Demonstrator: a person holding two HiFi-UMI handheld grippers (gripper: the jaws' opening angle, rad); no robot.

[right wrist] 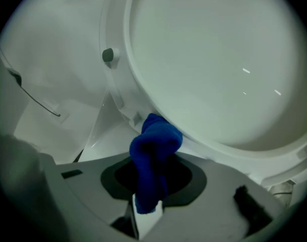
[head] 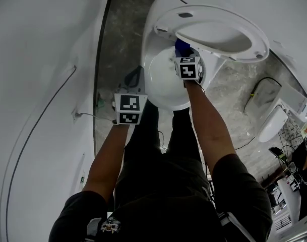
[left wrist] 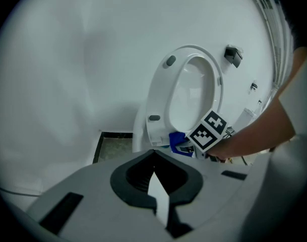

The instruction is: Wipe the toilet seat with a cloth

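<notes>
The white toilet point(head: 166, 87) stands with its seat point(head: 229, 32) raised on edge. My right gripper point(head: 186, 59) is shut on a blue cloth point(right wrist: 152, 158), whose top end presses against the seat's lower rim point(right wrist: 193, 140) near the hinge. In the head view the cloth point(head: 181, 47) shows just beyond the right marker cube. My left gripper point(left wrist: 158, 195) is shut with nothing between its jaws, held back to the left of the bowl, apart from it. From the left gripper view the raised seat point(left wrist: 191, 102) and the cloth point(left wrist: 177, 140) appear ahead.
A white wall point(head: 42, 84) curves along the left, close to the toilet. A strip of grey stone floor point(head: 118, 39) runs between them. A cable point(head: 256, 87) and other white fixtures point(head: 274, 122) lie at the right. The person's legs fill the lower middle.
</notes>
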